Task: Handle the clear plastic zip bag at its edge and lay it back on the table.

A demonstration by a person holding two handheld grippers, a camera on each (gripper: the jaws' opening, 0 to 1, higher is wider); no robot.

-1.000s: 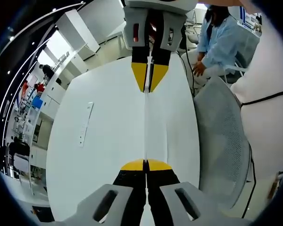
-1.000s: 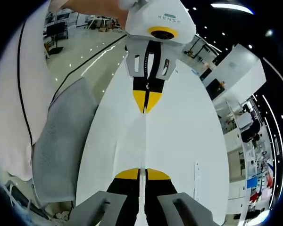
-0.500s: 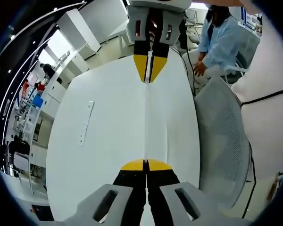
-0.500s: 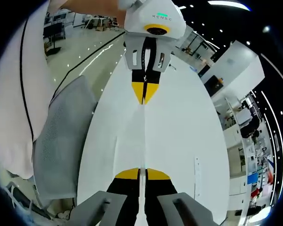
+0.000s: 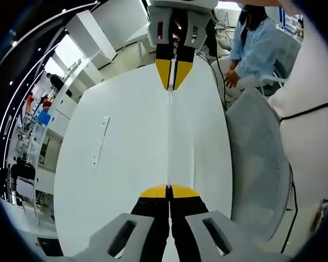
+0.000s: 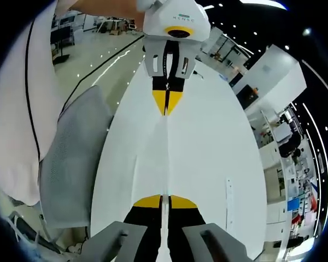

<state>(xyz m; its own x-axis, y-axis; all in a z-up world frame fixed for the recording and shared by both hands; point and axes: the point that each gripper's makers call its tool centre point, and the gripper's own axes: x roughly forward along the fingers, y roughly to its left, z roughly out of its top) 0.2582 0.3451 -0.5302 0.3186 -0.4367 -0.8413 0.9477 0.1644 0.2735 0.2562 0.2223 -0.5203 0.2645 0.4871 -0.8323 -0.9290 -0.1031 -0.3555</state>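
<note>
The clear plastic zip bag hangs edge-on over the white table, stretched into a thin line between both grippers. In the left gripper view my left gripper is shut on the near edge of the bag. The right gripper reaches in from the top, its yellow tips pinched on the far edge. In the right gripper view the same bag runs from my right gripper, shut on it, up to the left gripper above the table.
A grey mesh chair stands at the table's side. A person in a blue coat sits beyond it. A white strip lies flat on the table. The holder's white garment is close by.
The two grippers have drawn a little further apart, each sitting higher and smaller in the other's view. The bag between them looks longer and tighter.
</note>
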